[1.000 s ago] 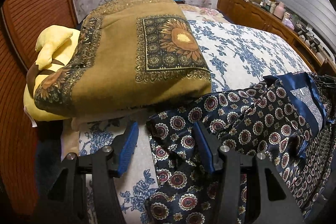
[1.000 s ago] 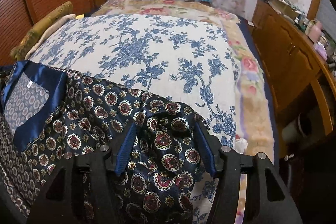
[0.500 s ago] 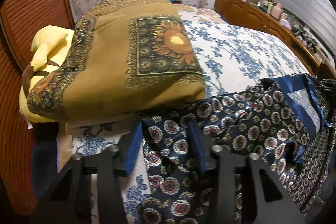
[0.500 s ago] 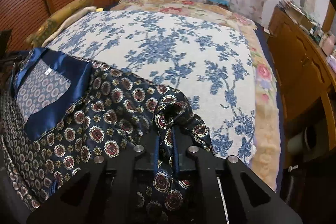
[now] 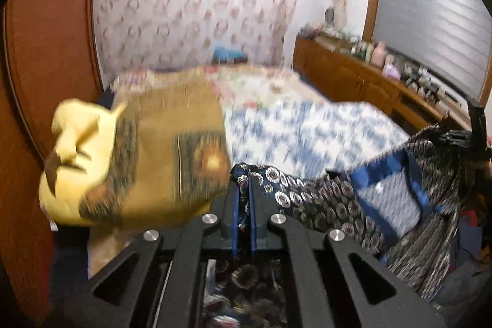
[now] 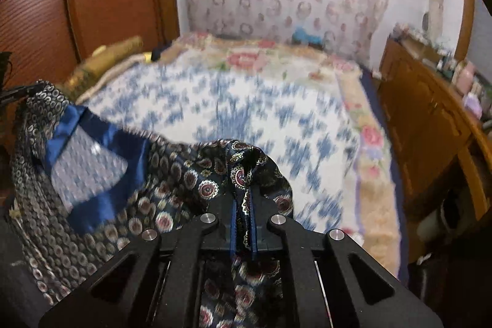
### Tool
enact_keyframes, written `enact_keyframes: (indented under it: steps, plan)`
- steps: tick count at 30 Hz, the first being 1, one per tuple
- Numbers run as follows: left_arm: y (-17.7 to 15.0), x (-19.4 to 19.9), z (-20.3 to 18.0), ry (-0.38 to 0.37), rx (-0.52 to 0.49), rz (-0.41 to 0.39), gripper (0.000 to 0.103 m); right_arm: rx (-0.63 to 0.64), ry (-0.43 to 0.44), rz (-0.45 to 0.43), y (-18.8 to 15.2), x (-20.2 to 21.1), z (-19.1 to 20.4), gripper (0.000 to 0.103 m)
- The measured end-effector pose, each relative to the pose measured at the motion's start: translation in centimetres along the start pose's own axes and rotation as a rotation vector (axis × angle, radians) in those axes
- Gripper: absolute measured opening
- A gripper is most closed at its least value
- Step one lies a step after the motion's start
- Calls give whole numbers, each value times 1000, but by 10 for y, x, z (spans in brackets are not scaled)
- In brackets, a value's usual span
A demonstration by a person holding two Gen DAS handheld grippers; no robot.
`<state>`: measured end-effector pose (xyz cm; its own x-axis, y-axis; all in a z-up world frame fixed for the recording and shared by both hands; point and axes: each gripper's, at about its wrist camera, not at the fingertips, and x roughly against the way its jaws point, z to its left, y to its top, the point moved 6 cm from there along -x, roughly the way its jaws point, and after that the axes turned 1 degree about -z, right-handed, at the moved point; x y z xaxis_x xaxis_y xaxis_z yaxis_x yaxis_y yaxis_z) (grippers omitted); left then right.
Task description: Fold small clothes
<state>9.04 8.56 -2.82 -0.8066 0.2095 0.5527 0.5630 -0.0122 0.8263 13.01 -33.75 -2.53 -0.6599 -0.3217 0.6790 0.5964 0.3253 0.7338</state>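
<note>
Two claws, left claw (image 5: 245,199) and right claw (image 6: 243,205), each clench one patterned garment (image 6: 184,183) above one bed (image 6: 246,100).

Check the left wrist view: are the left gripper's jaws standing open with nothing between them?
No. The left gripper is shut, pinching a fold of the dark medallion-print garment between its blue pads.

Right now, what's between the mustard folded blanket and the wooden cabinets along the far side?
The blue-flowered bedspread fills that stretch between the mustard blanket and the wooden cabinets; the left wrist view shows it, though blurred.
</note>
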Motion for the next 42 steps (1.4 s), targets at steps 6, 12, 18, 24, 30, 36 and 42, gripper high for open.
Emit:
enact_keyframes:
  steps: [6, 12, 18, 24, 30, 36, 42]
  plan:
    - [65, 17, 8, 21, 6, -133, 2, 68, -60, -112, 60, 32, -3, 3]
    - [127, 5, 35, 86, 17, -204, 2, 97, -142, -200, 133, 46, -20, 3]
    - [132, -62, 71, 148, 22, -82, 4, 54, -210, -159, 160, 0, -42, 4]
    - [95, -106, 80, 132, 50, 62, 15, 13, -235, 5, 125, -65, -53, 47]
    - [62, -95, 67, 104, 37, 78, 40, -3, -193, 42, 91, -78, -45, 48]
    - [27, -77, 47, 66, 28, 79, 54, -38, -140, 46, 58, -73, -25, 48]
    - [-4, -69, 36, 76, 26, 102, 54, -41, -89, 74, 31, -74, 0, 48]
